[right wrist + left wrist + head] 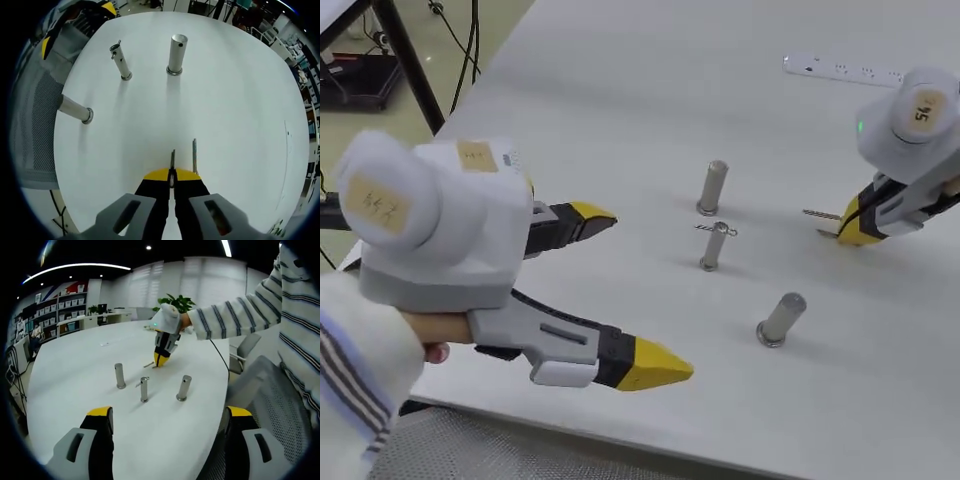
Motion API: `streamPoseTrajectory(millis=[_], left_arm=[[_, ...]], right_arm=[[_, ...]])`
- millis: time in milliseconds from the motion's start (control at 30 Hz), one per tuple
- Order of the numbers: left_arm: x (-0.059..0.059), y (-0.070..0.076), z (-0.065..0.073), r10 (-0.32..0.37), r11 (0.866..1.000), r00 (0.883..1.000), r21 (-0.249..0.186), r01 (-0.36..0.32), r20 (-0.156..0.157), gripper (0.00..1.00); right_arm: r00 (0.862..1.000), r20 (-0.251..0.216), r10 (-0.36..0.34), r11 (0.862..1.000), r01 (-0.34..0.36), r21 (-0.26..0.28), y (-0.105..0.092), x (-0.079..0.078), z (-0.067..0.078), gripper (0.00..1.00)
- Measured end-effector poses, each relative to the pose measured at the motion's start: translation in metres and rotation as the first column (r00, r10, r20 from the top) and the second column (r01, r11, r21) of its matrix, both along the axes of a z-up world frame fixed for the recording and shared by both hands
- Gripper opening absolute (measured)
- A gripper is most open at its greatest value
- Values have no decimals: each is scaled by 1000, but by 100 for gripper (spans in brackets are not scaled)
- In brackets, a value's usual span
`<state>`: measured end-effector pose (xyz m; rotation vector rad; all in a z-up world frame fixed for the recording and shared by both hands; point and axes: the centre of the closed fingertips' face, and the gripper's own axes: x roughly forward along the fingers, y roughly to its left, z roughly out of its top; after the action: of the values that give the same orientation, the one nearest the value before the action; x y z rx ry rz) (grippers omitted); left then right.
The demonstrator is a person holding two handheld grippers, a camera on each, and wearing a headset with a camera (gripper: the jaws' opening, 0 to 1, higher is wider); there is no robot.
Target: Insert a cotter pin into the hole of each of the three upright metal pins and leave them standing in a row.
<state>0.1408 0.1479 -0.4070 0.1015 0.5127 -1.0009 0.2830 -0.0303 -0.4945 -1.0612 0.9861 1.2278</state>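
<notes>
My right gripper (pixel 171 176) is clamped on a cotter pin (pixel 172 159), and my left gripper (pixel 640 293) is spread empty. I should lift it level and square it to the hole in the far upright pin (pixel 176 54).

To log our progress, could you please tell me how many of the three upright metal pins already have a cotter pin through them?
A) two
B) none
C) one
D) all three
C: the middle pin has a cotter pin through its top, while the far pin and the near pin have none.
</notes>
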Motion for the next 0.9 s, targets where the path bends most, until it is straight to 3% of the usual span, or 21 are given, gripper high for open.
streamPoseTrajectory(millis=[200,400,567,667,900], left_arm=[[6,-4,-6,15,1000,1000,-3,-15,-20,89],[11,-12,-4,24,999,999,-33,-25,-37,85],[19,-17,0,29,998,999,-53,-31,-41,82],[21,-23,2,23,996,997,-79,-29,-72,79],[29,-38,10,17,992,995,-125,-29,-98,74]], right_arm=[[999,32,-4,1000,3,24,1,-3,9,0],[995,100,6,998,-12,69,9,-6,29,0],[988,156,15,992,-34,121,21,-12,49,0],[983,183,15,988,-43,148,28,-16,58,0],[967,252,29,979,-78,186,38,-28,74,0]])
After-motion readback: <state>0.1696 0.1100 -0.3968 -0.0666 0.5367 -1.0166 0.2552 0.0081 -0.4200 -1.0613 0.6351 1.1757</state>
